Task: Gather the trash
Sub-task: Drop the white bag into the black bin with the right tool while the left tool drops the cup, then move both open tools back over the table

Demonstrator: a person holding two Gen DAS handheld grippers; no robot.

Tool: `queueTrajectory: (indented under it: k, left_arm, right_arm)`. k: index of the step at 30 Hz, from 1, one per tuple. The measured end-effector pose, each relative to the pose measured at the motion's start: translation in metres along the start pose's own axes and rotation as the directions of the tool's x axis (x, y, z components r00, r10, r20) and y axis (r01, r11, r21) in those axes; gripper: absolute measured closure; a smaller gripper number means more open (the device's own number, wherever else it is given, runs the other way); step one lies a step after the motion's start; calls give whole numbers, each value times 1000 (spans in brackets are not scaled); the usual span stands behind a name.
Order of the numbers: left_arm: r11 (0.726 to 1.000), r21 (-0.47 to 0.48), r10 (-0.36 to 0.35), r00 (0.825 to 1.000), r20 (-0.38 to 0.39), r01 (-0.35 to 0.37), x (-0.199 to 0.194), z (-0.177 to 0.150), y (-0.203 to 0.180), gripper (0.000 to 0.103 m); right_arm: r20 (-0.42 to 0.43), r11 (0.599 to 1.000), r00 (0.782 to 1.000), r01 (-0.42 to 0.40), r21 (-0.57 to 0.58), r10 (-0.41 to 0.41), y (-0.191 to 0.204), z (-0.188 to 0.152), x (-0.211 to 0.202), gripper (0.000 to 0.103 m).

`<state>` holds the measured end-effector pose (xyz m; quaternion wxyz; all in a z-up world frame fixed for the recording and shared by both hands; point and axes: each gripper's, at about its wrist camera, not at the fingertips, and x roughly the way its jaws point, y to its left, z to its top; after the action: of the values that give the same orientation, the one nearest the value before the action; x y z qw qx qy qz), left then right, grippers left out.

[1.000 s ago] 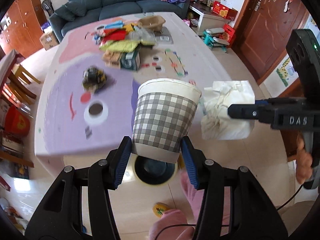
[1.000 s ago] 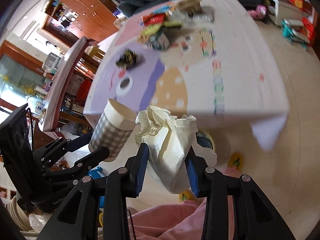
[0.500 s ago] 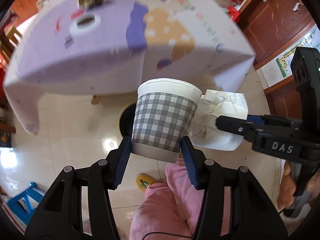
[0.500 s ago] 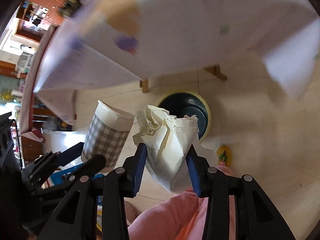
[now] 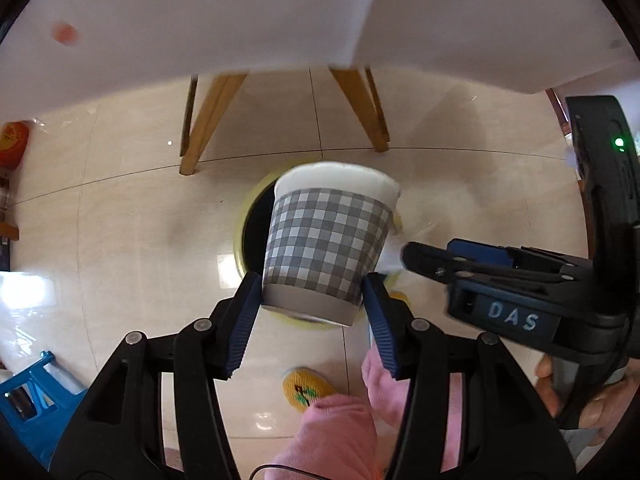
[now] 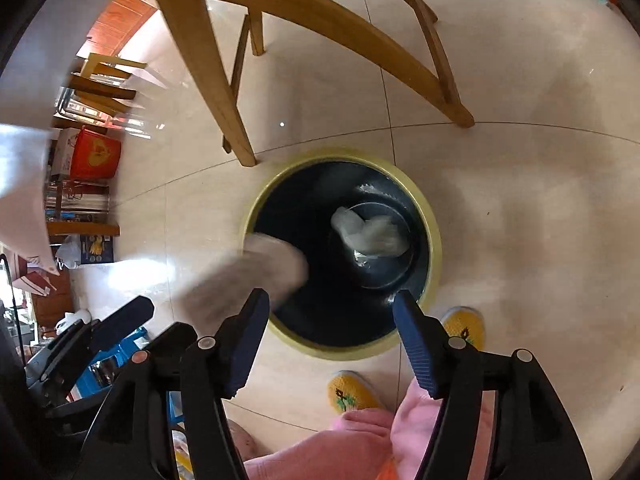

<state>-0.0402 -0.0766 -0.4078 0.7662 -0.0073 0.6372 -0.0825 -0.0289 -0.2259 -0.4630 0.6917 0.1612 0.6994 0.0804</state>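
Observation:
My left gripper is shut on a grey-checked paper cup and holds it upright above the yellow-rimmed black trash bin on the floor. In the right wrist view the cup is a blur at the bin's left rim. My right gripper is open and empty over the bin. The crumpled white tissue lies at the bin's bottom. The right gripper also shows in the left wrist view, right of the cup.
Wooden table legs stand just behind the bin, with the tablecloth edge overhead. My yellow slippers and pink trousers are below the bin. A blue stool and a red box are at left.
Both grippers dropped from table height to over the bin. My right gripper opened and let the tissue go; it fell into the bin. The left still holds the cup.

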Motion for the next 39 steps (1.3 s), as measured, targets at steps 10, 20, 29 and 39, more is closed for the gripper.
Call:
queueTrajectory:
  k: [10,20,29,39]
  left_arm:
    - [999,-30,20,1000,-21,-21,12,10,6,16]
    - [999,-51,8,1000,23,-7,-99,4,11,16]
    - [999,-2,49,988,146,-50,-256,15,-4,15]
    - [987,69,104,914,393,-143,-407,34,-25,21]
  right_arm:
    - [76,989,995,77,-123,-68,33,-10,-71,36]
    - [183,968,981,112,-226,-71,100,-41,-224,36]
    - [369,937,927,183,-299,-63,152,-59,-364,34]
    - [533,963,845,182,-201,-49,166,-64,-490,30]
